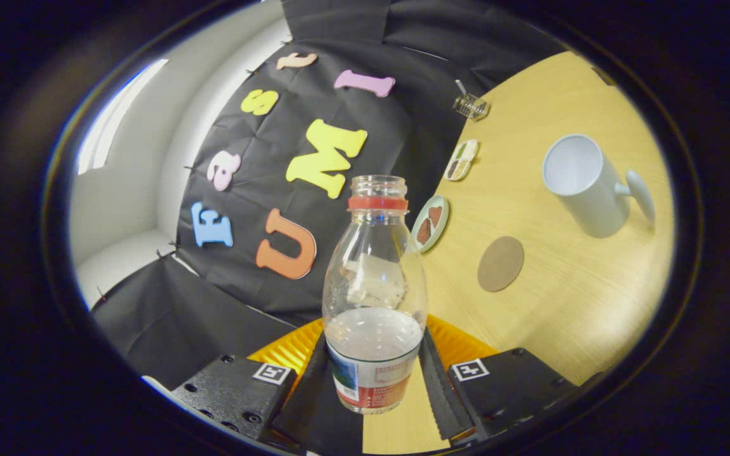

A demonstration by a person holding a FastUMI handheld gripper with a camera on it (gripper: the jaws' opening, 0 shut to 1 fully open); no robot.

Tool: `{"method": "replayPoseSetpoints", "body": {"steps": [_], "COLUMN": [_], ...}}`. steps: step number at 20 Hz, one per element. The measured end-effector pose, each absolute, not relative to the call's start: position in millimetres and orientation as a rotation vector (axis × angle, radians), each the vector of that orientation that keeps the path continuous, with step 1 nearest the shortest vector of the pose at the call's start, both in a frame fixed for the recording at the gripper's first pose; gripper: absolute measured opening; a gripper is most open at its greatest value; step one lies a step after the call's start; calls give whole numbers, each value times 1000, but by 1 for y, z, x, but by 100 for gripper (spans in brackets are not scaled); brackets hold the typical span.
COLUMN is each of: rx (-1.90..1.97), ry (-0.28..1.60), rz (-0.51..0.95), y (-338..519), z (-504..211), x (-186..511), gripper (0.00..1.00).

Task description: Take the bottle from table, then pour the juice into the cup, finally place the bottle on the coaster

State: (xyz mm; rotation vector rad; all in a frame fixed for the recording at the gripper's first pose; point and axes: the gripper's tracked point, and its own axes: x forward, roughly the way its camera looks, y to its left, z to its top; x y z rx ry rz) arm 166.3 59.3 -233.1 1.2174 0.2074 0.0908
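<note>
Bottle: clear plastic bottle [374,297] with a red neck ring, no cap and a printed label band around its base, standing between the two fingers of the gripper [374,380]. Both fingers press on its lower body at the label, one on each side, so the claw is closed narrow around it and holding it. Long axis runs straight away from the fingers, mouth at the far end, base nearest the camera. A pale, cloudy liquid fills roughly the lower third; its surface looks level across the bottle.

Largest first. Light wooden table [568,304], smooth laminate with fine grain, appears tilted in this view, so the gripper is judged rolled relative to it. A ribbed yellow-orange object [460,345] sits just behind the bottle base; what it is cannot be told.

White ceramic cup [583,183], cylindrical, one handle pointing away from the bottle, open mouth facing the camera, interior bare. It lies ahead of the fingers and well off to the right of the bottle's axis.

Round flat brown coaster [500,263], matte, cork-like, between bottle and cup, apart from both.

Small pale-green oval dish [429,223] with brown contents, just beside the bottle shoulder in the view. A second small dish [461,159] and a small wire object [470,106] lie beyond.

Judgement: the pour turns on swinging the mouth right toward the cup; smooth plastic may slip if grip is light.
</note>
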Motion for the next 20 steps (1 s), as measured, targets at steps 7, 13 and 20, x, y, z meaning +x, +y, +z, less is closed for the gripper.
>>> {"method": "replayPoseSetpoints", "body": {"steps": [7, 13, 20], "rx": [1426, 1544, 1611], "ry": [189, 171, 186], "rz": [91, 88, 86], "y": [41, 25, 19], "z": [-220, -214, -218], "x": [173, 171, 177], "gripper": [77, 77, 77]}}
